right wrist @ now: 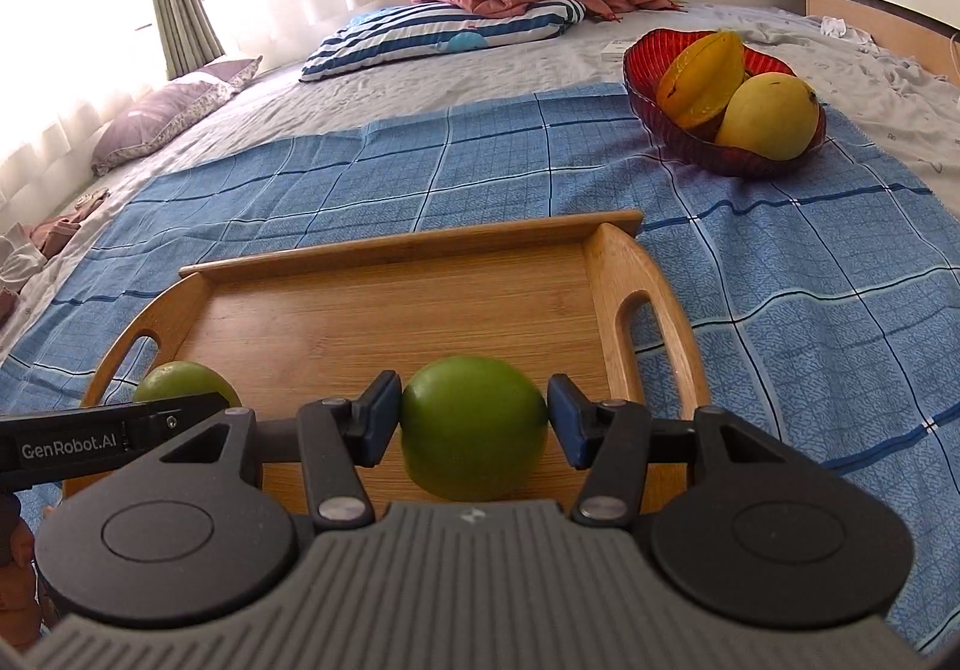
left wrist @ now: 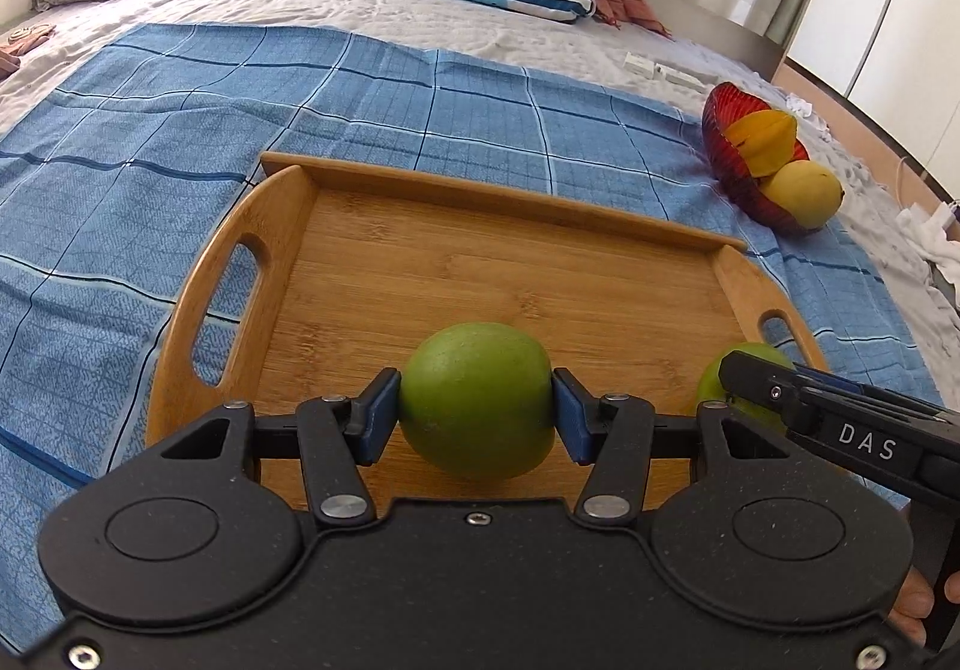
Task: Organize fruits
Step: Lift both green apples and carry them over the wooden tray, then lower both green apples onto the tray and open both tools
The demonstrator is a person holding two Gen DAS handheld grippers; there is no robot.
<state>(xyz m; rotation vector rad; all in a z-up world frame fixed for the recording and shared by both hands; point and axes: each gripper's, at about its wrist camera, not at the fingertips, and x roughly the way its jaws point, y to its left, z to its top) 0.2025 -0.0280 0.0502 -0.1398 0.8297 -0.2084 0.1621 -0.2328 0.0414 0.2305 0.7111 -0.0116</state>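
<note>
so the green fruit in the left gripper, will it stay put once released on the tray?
Probably not reliably: the green fruit is round and smooth, so it may roll on the flat wooden tray. The raised rim should contain it. The left gripper pinches only its sides, so it could slip.

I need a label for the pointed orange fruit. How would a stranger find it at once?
On the bed, past the wooden tray, a red glass bowl sits on the blue checked cloth. The starfruit lies in it beside a mango; it is ridged and pointed, the mango smooth and rounded.
</note>
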